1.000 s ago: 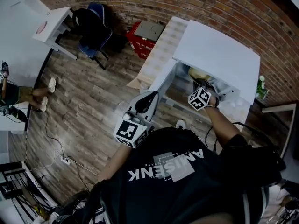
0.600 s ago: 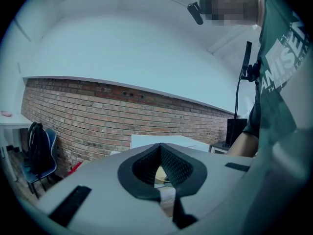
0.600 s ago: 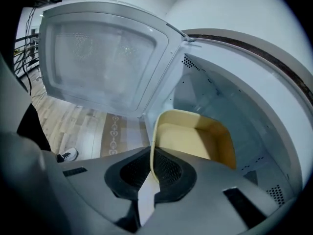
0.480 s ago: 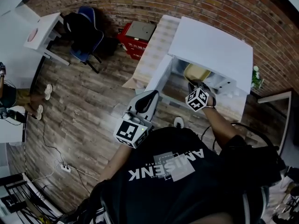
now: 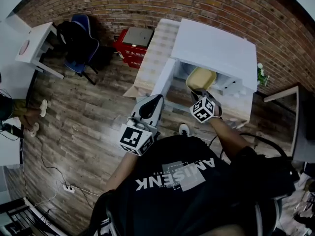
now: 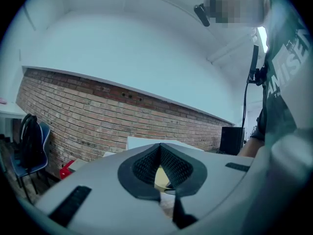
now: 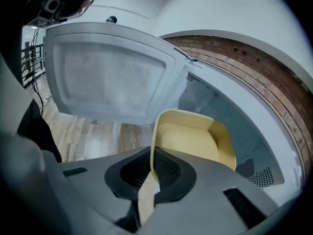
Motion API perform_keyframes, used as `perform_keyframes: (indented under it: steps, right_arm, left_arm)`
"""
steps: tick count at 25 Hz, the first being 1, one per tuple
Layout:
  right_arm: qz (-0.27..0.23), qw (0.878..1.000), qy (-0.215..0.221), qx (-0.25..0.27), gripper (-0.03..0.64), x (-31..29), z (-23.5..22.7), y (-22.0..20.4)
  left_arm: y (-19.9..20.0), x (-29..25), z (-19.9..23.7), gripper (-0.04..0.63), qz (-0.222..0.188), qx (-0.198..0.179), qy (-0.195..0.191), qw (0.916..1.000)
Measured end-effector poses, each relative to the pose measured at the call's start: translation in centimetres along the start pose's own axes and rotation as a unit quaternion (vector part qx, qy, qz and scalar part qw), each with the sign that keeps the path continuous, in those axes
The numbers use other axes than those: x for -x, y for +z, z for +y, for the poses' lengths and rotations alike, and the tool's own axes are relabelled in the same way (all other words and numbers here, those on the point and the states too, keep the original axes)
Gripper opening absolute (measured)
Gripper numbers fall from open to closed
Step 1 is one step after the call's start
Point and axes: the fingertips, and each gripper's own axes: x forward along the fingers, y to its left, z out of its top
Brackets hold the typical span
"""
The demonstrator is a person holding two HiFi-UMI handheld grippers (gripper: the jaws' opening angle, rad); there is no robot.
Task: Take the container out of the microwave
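Shallow rectangular container (image 7: 191,140) of smooth, pale yellow plastic, rounded at the corners, thin in the wall, bare inside. Boxy white microwave (image 5: 216,47) with a flat matte top, set on a pale table (image 5: 157,53). Inside, a smooth grey-white cavity (image 7: 230,106) with patches of small vent holes. Door (image 7: 110,77) swung wide open: a rounded rectangle with a milky, frosted window. Behind it all, a rough red brick wall (image 5: 123,4); underfoot, a worn wood-plank floor (image 5: 88,107).

Right gripper (image 7: 151,176): grey moulded shell with black cross-hatched pads (image 7: 167,169), clamped almost together on the container's thin near wall, one pad inside the rim and one outside. Holds the container at the mouth of the cavity, just beside the open door, under the front edge of the microwave's top in the head view.

Left gripper (image 6: 160,148): the same hatched pads, tips pressed together with nothing between them, held level and apart from the container, near the outer end of the door.

Against a second ago: more of the yellow container in sight, drawn out of the cavity toward the person. Right gripper pulled back with it, grip unchanged. Left gripper in much the same place.
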Motion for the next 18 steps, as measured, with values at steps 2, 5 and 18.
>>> perform_keyframes:
  steps: [2,5,18]
  right_arm:
    - [-0.003,1.000,0.000,-0.008,0.048,0.5,0.3,0.4]
    - [-0.001,1.000,-0.005,-0.020,0.046,1.0,0.6,0.3]
    - [-0.011,0.998,-0.017,-0.067,0.046,5.0,3.0,2.1]
  left_arm:
    - [0.1,-0.1,0.3,0.012,0.002,-0.003,-0.003,1.0000]
    - [0.4,-0.4,0.6,0.012,0.001,0.005,-0.010,0.9999]
    - [0.2,-1.1,1.3,0.012,0.014,0.030,-0.049,0.9982]
